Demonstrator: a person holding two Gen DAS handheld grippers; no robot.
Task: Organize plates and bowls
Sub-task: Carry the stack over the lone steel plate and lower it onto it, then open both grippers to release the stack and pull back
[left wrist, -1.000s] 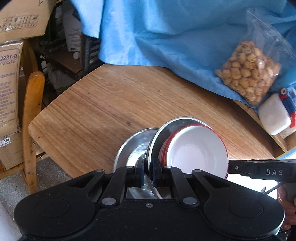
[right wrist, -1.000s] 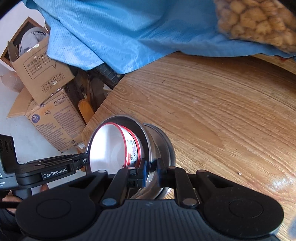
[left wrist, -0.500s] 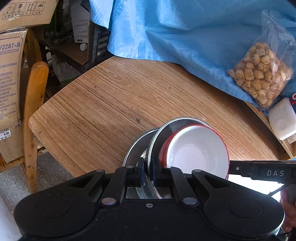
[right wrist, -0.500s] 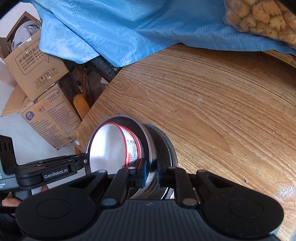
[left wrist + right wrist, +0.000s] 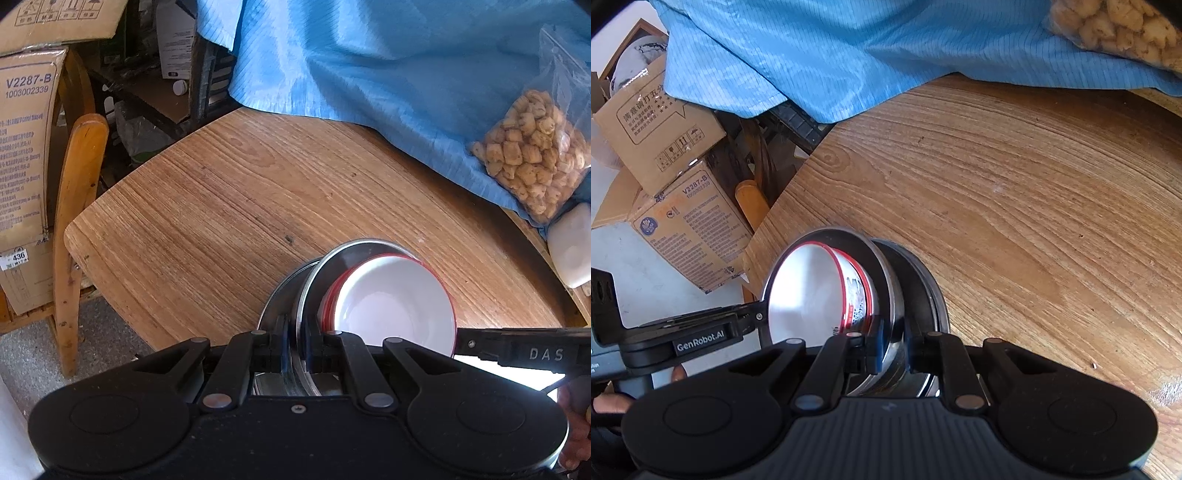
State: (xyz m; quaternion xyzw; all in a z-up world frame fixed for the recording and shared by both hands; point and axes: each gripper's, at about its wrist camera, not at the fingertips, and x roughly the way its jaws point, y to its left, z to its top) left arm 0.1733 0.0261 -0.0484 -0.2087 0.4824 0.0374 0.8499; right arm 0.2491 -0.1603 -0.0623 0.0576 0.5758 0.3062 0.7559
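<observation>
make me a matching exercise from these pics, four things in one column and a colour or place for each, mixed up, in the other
Things:
1. cloth
2. white bowl
3. snack bag
4. chair

Descriptions:
A. nested in a steel bowl
B. blue, draped over the table's far side
C. wooden, beside the table's edge
D. clear, lying on the cloth

Pairs: 1-B, 2-A, 3-D, 4-C
</observation>
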